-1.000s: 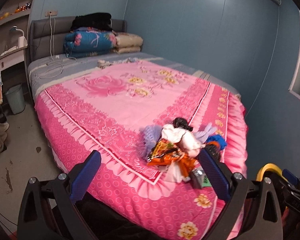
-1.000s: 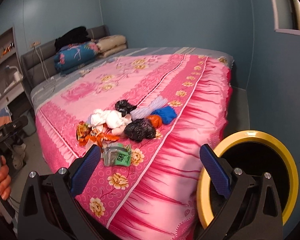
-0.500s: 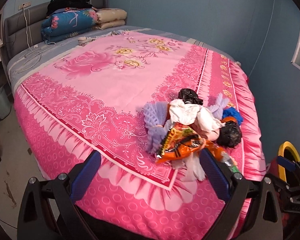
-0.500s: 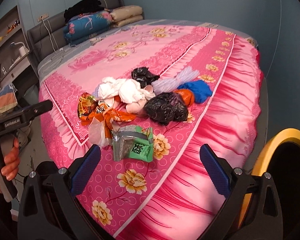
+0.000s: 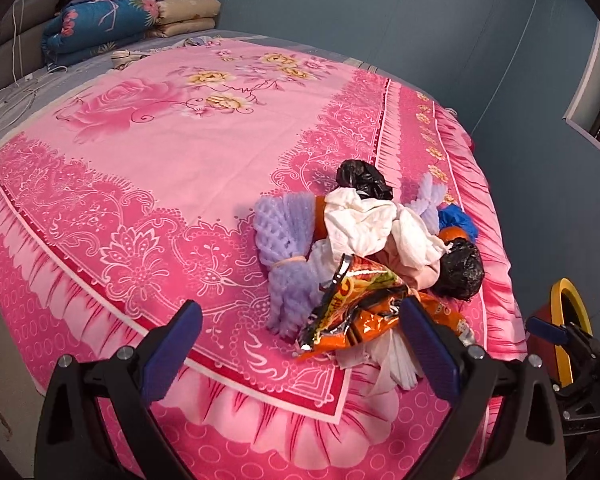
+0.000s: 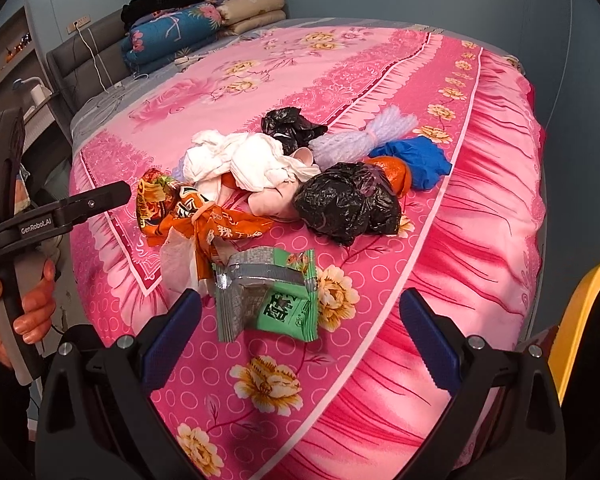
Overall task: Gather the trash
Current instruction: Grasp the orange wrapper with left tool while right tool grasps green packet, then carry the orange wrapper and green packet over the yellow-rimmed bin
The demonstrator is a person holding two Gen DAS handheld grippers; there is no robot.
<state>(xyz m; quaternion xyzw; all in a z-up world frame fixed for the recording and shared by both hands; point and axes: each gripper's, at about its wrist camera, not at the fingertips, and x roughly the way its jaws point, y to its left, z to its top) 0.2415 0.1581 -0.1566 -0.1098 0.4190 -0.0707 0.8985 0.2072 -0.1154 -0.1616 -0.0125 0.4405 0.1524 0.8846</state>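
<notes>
A heap of trash lies on the pink bedspread near the foot corner. It holds an orange snack wrapper, white crumpled tissue, purple foam netting, black plastic bags, a blue bag and a green-and-silver packet. My left gripper is open just short of the orange wrapper. My right gripper is open, the green packet lying between and just beyond its fingers. A yellow-rimmed bin stands at the bed's right.
Folded quilts and dark clothes are stacked at the headboard, with cables on the grey sheet. A hand holds the left gripper at the right wrist view's left. Blue walls close in behind and right of the bed.
Both grippers have moved forward and down toward the trash heap, which now looms larger. The jaws of both stay open.
</notes>
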